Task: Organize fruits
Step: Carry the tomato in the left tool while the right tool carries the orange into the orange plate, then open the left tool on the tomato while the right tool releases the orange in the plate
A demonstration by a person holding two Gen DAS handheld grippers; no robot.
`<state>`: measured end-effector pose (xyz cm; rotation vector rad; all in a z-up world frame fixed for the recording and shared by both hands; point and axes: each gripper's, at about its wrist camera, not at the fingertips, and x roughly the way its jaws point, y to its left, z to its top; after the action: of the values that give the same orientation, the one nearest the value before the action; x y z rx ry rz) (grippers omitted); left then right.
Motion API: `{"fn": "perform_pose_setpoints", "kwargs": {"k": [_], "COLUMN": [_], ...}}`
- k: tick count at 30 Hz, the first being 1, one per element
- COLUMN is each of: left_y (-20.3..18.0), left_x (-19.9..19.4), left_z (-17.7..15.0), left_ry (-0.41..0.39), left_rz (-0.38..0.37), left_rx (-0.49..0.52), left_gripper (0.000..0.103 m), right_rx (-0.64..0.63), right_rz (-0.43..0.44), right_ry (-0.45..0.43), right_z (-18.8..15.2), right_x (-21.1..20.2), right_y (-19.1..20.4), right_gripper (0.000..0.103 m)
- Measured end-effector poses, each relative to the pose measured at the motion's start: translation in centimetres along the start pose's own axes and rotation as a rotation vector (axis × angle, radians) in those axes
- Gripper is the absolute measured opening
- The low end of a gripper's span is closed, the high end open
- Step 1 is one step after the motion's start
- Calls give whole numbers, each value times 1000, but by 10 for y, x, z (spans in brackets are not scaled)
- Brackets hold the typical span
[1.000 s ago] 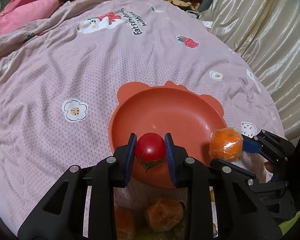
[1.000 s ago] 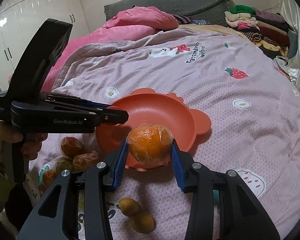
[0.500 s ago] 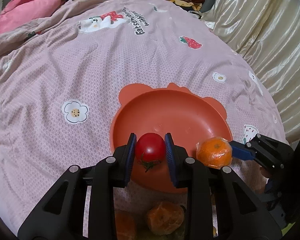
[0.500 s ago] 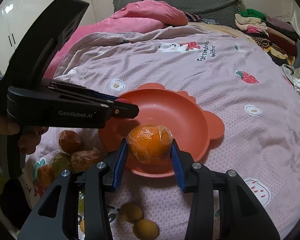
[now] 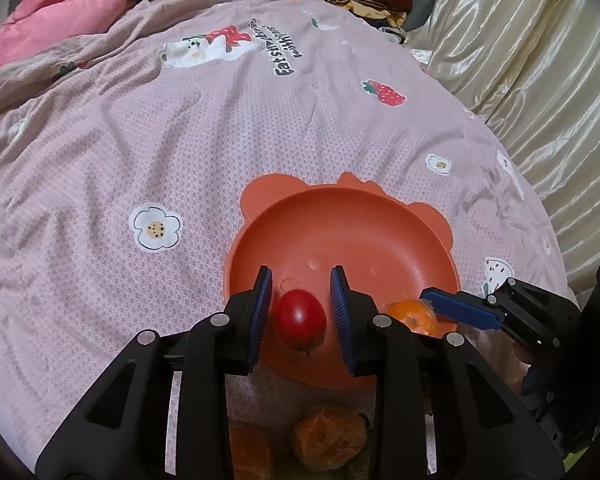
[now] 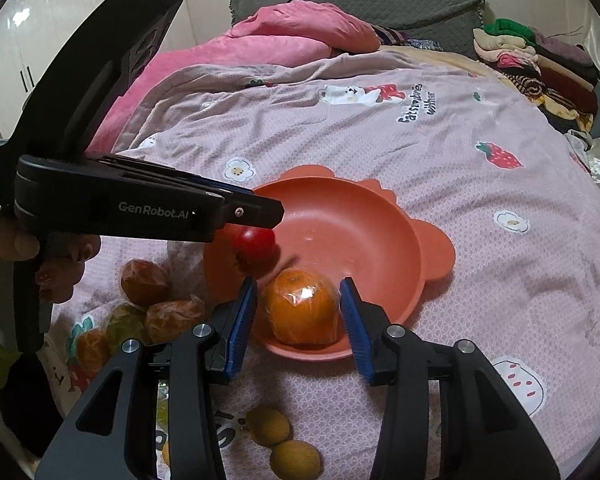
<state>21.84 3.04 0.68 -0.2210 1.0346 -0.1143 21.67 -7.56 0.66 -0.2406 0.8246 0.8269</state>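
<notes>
Fingers [image 6: 256, 211] under "GenRobot.AI" lettering [image 6: 153, 213]

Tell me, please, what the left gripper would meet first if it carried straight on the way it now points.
Most likely the red tomato lying between the left gripper's open jaws, and just past it the floor of the orange bowl. Depth is hard to judge.

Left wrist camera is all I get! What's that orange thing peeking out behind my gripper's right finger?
Observer: A round orange wrapped in clear plastic, sitting inside the orange-red bear-eared plate near its front rim.
Operator: Is the other gripper squeezing it?
Observer: No, the right gripper's blue pads stand either side of it with slim gaps.
Operator: Any fruit I can't see?
Observer: Two small yellow-brown round fruits lie on the pink bedspread, just outside the plate.
</notes>
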Motion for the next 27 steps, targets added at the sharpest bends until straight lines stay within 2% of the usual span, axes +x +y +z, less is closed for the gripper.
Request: {"fn": "perform_pose_setpoints", "kwargs": {"k": [12,23,27], "left_y": [-1,-5,-7], "left_x": [-8,-25,-35], "left_z": [-2,-9,-11], "left_ry": [-19,-60,-91], "left_rz": [12,39,49], "left_rx": [0,6,8], "left_gripper": [38,60,67], "right_rx": [40,68,76], "right_rz": [2,-28,-25], "right_ry": [-53,-78,-93], "right_z": [-3,-11,-12], "right_x": [-20,-31,-35], "right_y": [-7,-16,-16], "right_gripper": [56,70,77]}}
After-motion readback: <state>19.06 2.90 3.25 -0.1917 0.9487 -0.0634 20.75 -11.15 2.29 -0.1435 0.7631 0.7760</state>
